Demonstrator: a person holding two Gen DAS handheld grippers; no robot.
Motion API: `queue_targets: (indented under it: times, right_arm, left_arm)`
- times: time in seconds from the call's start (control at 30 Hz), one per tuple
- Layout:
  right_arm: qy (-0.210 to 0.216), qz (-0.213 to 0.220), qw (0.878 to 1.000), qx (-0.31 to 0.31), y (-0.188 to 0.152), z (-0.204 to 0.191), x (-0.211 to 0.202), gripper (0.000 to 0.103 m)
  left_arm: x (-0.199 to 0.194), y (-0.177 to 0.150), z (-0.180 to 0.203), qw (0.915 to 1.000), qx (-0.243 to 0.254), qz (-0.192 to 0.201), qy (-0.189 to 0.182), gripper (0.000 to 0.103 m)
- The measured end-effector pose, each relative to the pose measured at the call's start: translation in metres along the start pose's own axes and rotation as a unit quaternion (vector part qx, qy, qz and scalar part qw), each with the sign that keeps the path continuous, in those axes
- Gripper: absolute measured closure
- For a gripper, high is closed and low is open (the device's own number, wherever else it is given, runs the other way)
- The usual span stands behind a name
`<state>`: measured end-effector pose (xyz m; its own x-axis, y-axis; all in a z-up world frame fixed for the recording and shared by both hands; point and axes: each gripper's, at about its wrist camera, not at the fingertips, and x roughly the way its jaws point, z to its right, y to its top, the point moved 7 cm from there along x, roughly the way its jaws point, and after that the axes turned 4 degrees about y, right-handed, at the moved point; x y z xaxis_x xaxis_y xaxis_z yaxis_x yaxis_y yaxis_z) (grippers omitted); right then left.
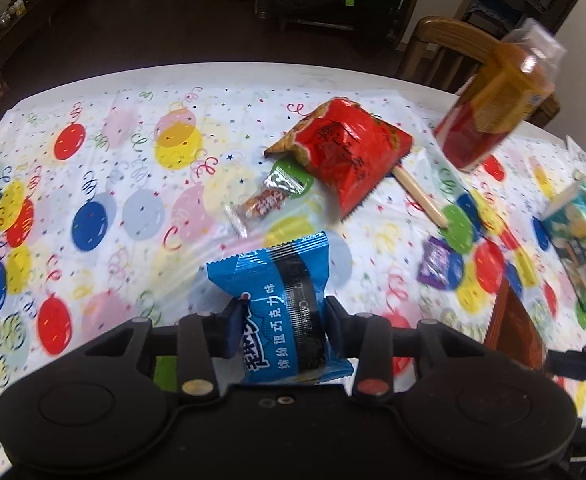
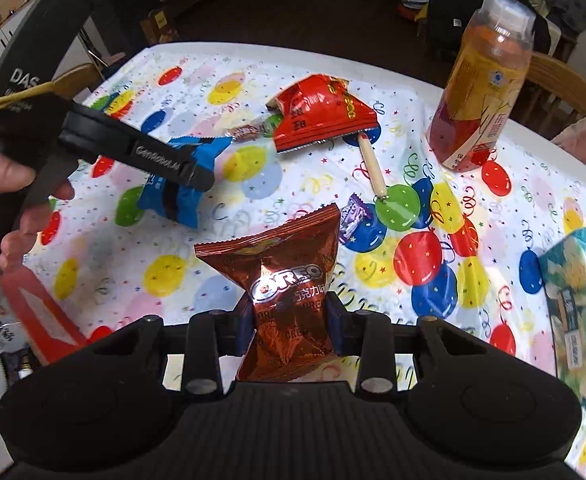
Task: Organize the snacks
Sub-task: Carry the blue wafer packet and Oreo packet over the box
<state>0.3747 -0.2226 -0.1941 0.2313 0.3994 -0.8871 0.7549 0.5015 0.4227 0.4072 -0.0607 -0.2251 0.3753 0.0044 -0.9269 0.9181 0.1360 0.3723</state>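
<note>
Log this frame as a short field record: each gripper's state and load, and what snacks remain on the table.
left gripper: shut on blue foil snack packet
right gripper: shut on brown foil Oreo packet
loose on balloon-print tablecloth: red crinkled snack bag, small purple candy wrapper, wooden stick
standing: orange-labelled plastic drink bottle

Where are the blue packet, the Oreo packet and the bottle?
Blue packet (image 1: 277, 300), left wrist view, on its black band.
Oreo packet (image 2: 289, 280), right wrist view, on the logo.
Bottle (image 2: 481, 92), right wrist view, on the yellow label.
</note>
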Motion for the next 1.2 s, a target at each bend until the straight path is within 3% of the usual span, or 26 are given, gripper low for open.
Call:
queue_targets:
  times: [0.63, 1.2]
  right_arm:
    - [-0.026, 0.046, 0.998, 0.044, -0.039, -0.100, -0.105, 0.067]
    - [-0.020, 0.046, 0.997, 0.054, -0.084, -0.186, -0.118, 0.067]
  left_arm:
    - [-0.135, -0.076, -0.032, 0.9966, 0.060, 0.035, -0.044, 0.064]
    - [-0.180, -0.154, -0.059, 0.9912, 0.110, 0.028, -0.068, 0.064]
